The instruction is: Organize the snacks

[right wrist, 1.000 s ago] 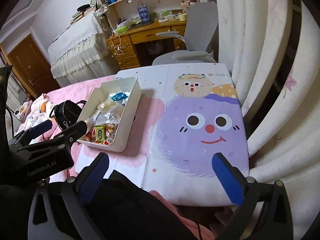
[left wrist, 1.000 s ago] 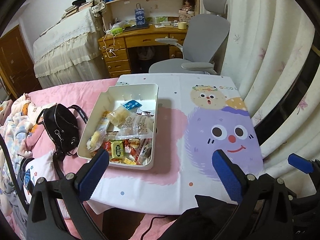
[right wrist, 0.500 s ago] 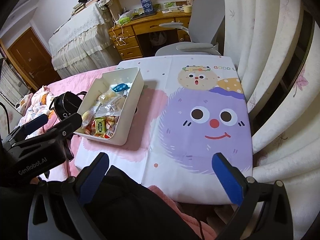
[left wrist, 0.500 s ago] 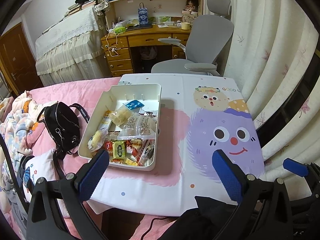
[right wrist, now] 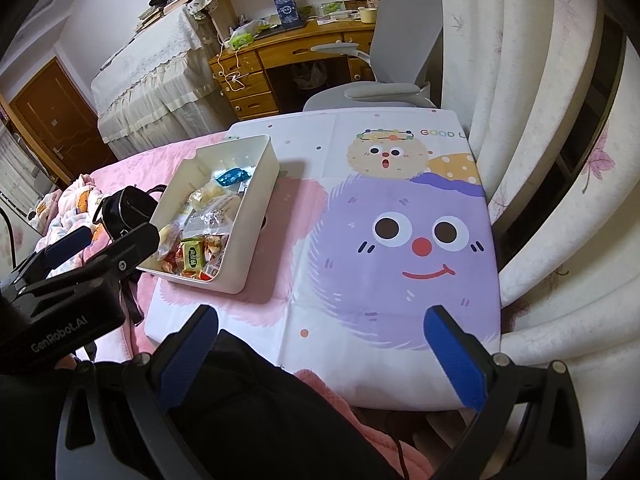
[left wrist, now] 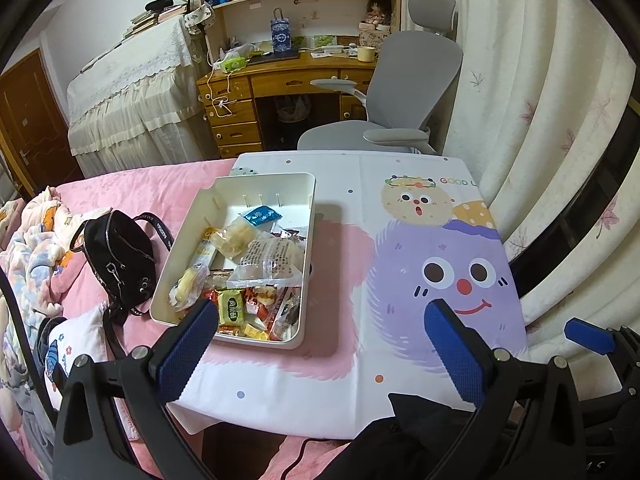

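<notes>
Meanwhile both grippers, left (left wrist: 320, 344) and right (right wrist: 320, 348), hang spread and unladen above the table (left wrist: 304, 384); snacks (left wrist: 248, 276) fill the bin (left wrist: 310, 200).

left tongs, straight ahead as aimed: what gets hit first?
Probably the white rectangular plastic snack bin: the open left tongs point at its right wall and near right corner, over the cartoon-print tablecloth. Depth is unclear, so they might land on cloth just beside it.

The left gripper (left wrist: 320, 344) is hovering with its blue-padded fingers (left wrist: 184, 350) spread wide and holding nothing. The right gripper (right wrist: 320, 354) is gaping equally wide, empty, apparently level with it, just to its right.
</notes>
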Demonstrator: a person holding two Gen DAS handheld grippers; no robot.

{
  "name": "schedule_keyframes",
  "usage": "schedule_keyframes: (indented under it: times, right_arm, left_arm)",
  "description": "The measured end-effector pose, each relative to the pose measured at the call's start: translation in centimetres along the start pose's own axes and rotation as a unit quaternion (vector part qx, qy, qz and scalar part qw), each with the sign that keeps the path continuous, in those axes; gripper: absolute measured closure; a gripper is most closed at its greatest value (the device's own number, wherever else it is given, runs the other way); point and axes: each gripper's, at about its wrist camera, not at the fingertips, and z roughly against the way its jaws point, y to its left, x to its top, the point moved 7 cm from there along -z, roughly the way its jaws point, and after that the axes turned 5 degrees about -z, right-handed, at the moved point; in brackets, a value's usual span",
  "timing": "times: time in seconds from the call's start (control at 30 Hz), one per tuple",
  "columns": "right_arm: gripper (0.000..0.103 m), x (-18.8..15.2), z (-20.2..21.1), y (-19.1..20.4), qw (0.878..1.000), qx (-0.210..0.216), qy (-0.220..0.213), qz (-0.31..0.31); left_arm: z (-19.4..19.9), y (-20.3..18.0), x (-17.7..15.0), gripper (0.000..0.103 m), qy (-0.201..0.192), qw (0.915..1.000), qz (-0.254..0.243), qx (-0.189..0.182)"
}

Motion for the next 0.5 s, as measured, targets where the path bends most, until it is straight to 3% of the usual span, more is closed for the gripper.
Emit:
schedule_keyframes:
  times: [0.5]
  right_arm:
    - [0.0,0.06,-0.18,-0.4,1.0,-0.001,0.002,-0.001]
  left_arm:
    - [-0.18,-0.2,0.14,0.001,0.0,1.0,0.0,0.0]
